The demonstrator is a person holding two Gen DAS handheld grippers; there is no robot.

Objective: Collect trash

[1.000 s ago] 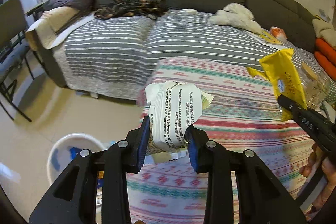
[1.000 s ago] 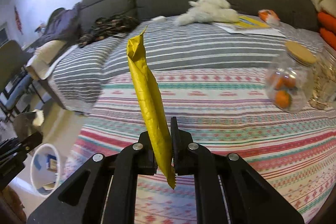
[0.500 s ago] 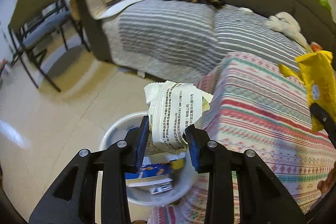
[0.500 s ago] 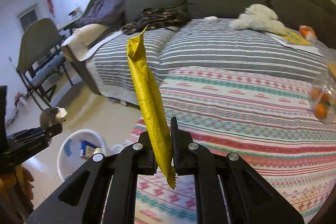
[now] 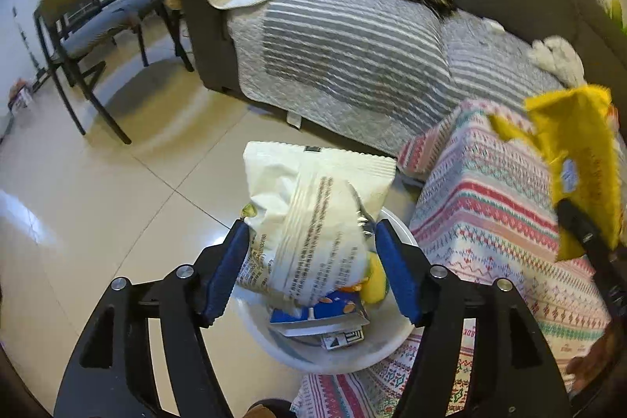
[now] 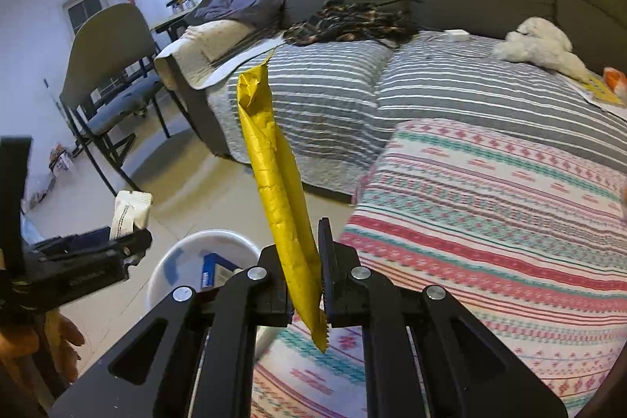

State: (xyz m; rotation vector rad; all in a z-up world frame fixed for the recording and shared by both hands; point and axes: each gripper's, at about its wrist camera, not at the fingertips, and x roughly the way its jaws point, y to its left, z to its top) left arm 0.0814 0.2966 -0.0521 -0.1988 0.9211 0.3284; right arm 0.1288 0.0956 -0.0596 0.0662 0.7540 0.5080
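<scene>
My left gripper (image 5: pixel 311 261) has opened wide above the white bin (image 5: pixel 337 351). The white printed wrapper (image 5: pixel 313 218) sits loosely between the spread blue pads (image 5: pixel 227 269), directly over the bin. The bin holds a blue packet and other wrappers. My right gripper (image 6: pixel 307 281) is shut on a long yellow wrapper (image 6: pixel 274 175), held upright over the table edge beside the bin (image 6: pixel 188 257). The yellow wrapper also shows in the left wrist view (image 5: pixel 576 159). The left gripper (image 6: pixel 129 241) with the white wrapper (image 6: pixel 127 212) shows at the left of the right wrist view.
A table under a colourful striped cloth (image 6: pixel 490 222) is right of the bin. A grey sofa with a striped cover (image 5: pixel 352 53), clothes and a white plush toy (image 6: pixel 540 46) is behind. A chair (image 5: pixel 98 6) stands on the tiled floor at left.
The left gripper moved over the bin, tilted down and opened its jaws, so the white wrapper is loose. The right gripper swung left toward the bin, still holding the yellow wrapper.
</scene>
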